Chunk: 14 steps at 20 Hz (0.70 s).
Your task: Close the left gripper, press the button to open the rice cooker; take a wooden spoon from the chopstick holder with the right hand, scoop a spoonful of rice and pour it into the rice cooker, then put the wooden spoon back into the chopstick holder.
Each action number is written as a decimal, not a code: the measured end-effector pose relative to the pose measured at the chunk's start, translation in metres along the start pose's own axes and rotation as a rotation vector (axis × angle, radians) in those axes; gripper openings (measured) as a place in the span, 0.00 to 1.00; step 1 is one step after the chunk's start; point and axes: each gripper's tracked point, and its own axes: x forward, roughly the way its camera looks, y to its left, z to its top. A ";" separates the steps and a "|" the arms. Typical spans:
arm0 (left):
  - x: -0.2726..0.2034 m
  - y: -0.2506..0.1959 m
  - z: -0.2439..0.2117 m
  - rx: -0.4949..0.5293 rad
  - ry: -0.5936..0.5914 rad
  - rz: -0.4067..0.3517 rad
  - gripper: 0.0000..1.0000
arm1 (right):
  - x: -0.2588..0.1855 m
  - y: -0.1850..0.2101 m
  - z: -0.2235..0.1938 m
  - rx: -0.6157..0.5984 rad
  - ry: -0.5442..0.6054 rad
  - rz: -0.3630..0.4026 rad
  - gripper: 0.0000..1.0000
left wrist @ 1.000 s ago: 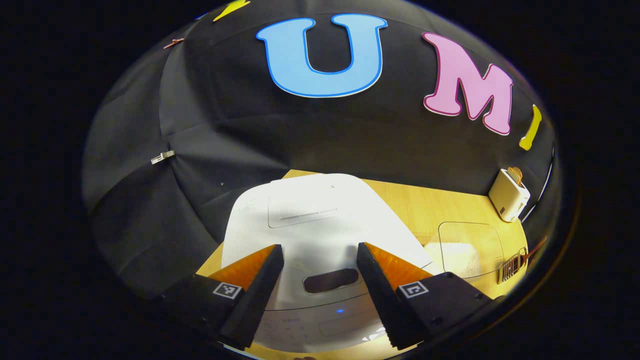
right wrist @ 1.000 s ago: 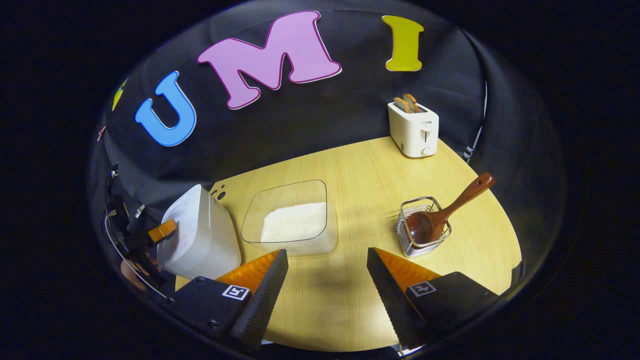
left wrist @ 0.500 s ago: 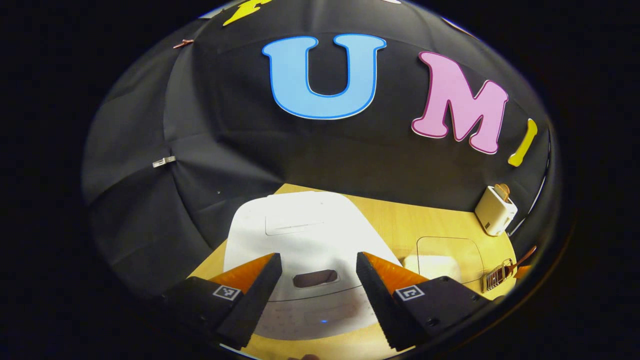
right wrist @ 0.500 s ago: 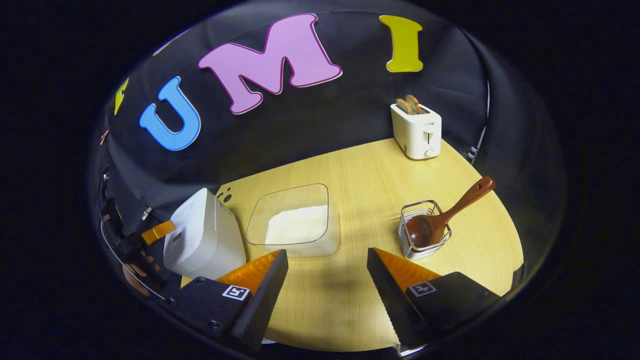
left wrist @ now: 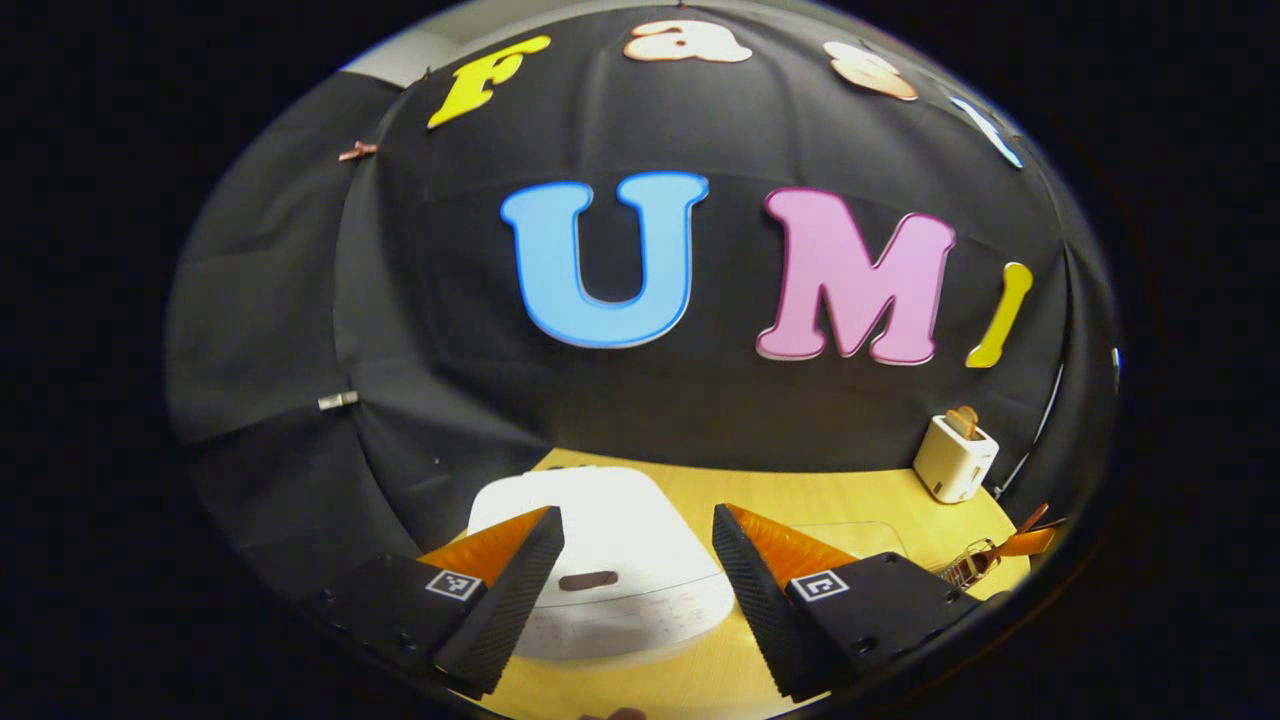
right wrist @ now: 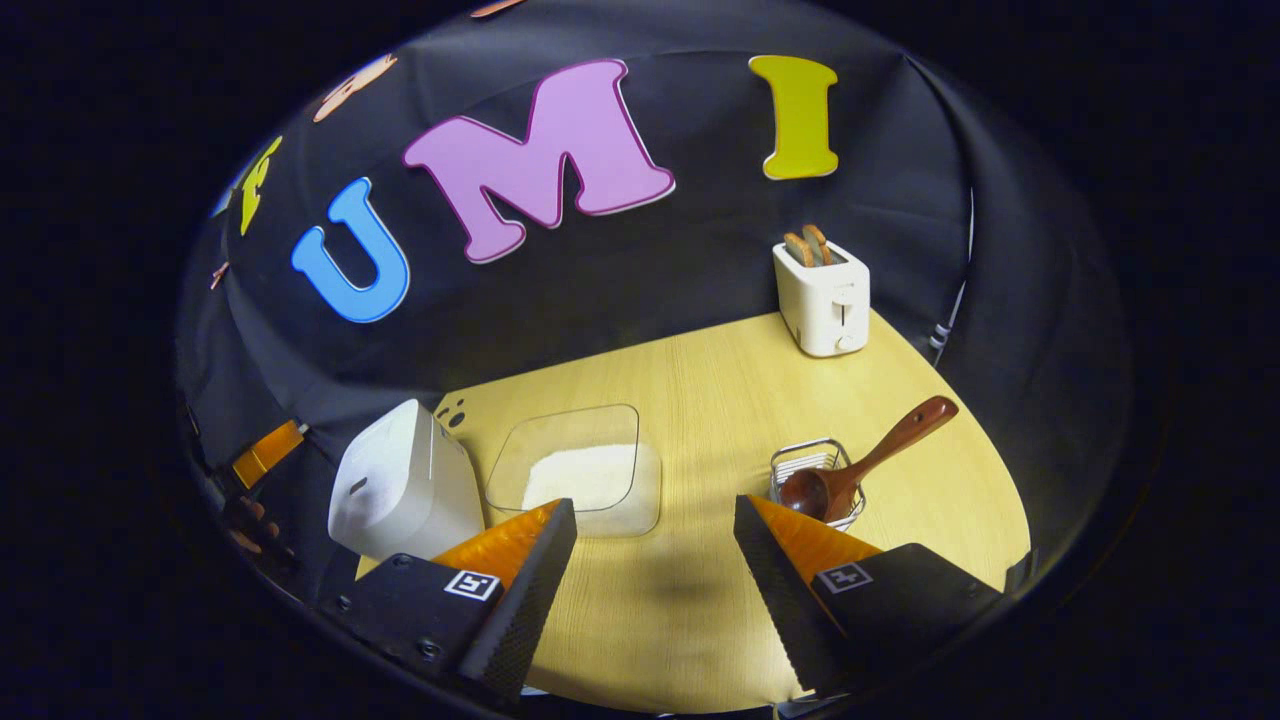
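Observation:
The white rice cooker [left wrist: 610, 540] stands on the table with its lid down, a dark oval button [left wrist: 587, 581] on its front. My left gripper [left wrist: 636, 515] is open, held back from the cooker and apart from it. In the right gripper view the cooker [right wrist: 405, 490] stands at the left, with a clear container of rice [right wrist: 575, 470] beside it. A wooden spoon [right wrist: 870, 460] leans in the wire chopstick holder [right wrist: 800, 465], handle pointing up to the right. My right gripper [right wrist: 655, 505] is open above the table, short of the holder.
A white toaster [right wrist: 822, 290] with bread slices stands at the table's far right corner. The left gripper [right wrist: 265, 452] and a hand [right wrist: 250, 520] show at the far left, beside the cooker. The wooden table [right wrist: 700, 400] ends at the black cloth wall.
My left gripper has drawn back from the cooker and tilted up, so the cooker sits lower and smaller. The right gripper has also tilted up slightly. The lid is still down.

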 end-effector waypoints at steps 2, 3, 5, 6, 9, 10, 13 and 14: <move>-0.021 -0.022 0.012 0.000 -0.024 -0.021 0.96 | -0.008 -0.001 0.003 -0.031 -0.020 0.022 0.98; -0.031 -0.031 0.016 -0.007 -0.023 -0.024 0.96 | -0.012 -0.001 0.001 -0.044 -0.018 0.033 0.98; -0.047 -0.056 0.020 -0.038 -0.019 -0.060 0.96 | -0.025 0.003 0.003 -0.066 -0.035 0.050 0.98; -0.055 -0.074 0.019 -0.052 -0.007 -0.100 0.96 | -0.033 0.005 0.005 -0.081 -0.052 0.049 0.98; -0.076 -0.097 0.033 -0.048 -0.019 -0.214 0.96 | -0.059 0.017 0.020 -0.135 -0.139 0.022 0.98; -0.083 -0.101 0.039 -0.054 -0.031 -0.248 0.96 | -0.067 0.024 0.025 -0.149 -0.171 0.010 0.98; -0.102 -0.087 0.039 -0.054 -0.075 -0.245 0.96 | -0.092 0.045 0.027 -0.160 -0.252 -0.043 0.98; -0.107 -0.078 0.030 -0.067 -0.075 -0.233 0.96 | -0.098 0.052 0.020 -0.149 -0.266 -0.055 0.98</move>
